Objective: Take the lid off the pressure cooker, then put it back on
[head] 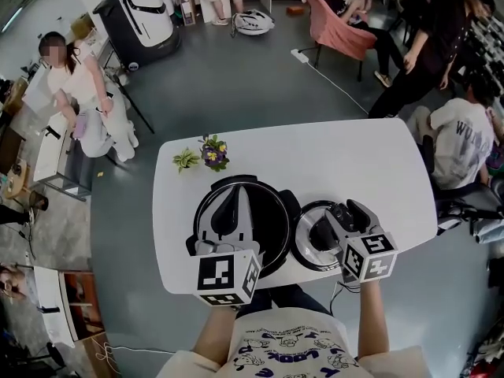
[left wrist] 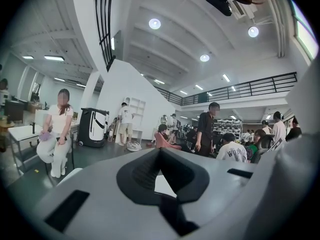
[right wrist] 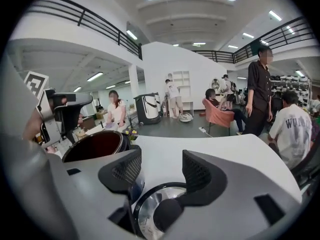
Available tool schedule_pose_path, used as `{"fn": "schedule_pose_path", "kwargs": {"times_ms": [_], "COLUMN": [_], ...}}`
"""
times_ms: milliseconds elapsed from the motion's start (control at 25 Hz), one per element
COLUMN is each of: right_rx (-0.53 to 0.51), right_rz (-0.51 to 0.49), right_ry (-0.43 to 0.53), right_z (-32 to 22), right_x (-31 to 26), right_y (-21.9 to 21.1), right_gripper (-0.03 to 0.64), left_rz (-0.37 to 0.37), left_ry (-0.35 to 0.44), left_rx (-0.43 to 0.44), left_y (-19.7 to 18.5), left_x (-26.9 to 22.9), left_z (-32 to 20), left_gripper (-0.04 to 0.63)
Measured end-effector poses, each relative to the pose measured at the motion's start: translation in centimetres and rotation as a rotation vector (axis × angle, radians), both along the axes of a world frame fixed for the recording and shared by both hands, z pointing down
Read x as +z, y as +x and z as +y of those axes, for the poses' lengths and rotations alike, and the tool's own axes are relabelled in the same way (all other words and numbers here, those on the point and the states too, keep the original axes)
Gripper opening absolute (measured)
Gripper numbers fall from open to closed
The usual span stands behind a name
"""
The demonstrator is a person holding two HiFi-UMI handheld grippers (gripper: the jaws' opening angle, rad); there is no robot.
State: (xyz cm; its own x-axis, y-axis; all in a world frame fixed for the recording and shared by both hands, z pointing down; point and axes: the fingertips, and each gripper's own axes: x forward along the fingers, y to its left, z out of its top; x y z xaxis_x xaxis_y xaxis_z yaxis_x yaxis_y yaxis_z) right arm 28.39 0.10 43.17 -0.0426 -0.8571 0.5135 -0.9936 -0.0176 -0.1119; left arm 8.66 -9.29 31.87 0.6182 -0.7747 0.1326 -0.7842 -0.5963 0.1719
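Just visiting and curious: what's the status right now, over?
Left gripper shut, empty, over open cooker. Right gripper open over lid. Lid off, lying on table beside cooker. Left gripper may block its return.

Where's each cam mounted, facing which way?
Head view: on person's head, steeply down at table, open cooker, lid; forearms, left gripper, right gripper show.
Left gripper view: on left gripper, level toward bystanders; shut jaws show.
Right gripper view: on right gripper, angled down at lid; open jaws show.
Shared: head and right gripper views show cooker, lid.
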Motion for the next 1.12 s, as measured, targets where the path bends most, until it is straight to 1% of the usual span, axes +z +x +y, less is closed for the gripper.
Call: {"fn": "schedule_pose_path", "kwargs": {"times_ms": [200, 320, 400, 680, 1120], "right_rx": [-0.039, -0.058, -0.073, -0.126, -0.236], "right_rz": [-0.008, -0.015, -0.009, 0.02, 0.084], "right_ry": [-0.121, -0.206, -0.244, -0.356, -0.468], "right_z": [0.7, 1.8, 2.2, 3.2, 3.6], "right_x": [5.2, 7.6, 8.9, 13.1, 16.6], "right_y": [0.2, 0.1, 0.1, 0.0, -0.3], "right_gripper": [0.308, 0.327, 0.33, 0.351, 0.354], "left_rz": [-0.008, -0.014, -0.019, -0.037, -0.054], "left_ry": [-0.018, -0.037, -0.046, -0.069, -0.101], "left_rx": [0.009, 0.017, 0.022, 0.035, 0.037], "left_y": [0.3, 0.5, 0.6, 1.1, 1.2], "left_x": [1.2, 1.6, 1.9, 3.5, 4.7], "left_z": [-0.4, -0.3, -0.3, -0.5, -0.7], "left_gripper": [0.014, 0.014, 0.014, 0.014, 0.014]}}
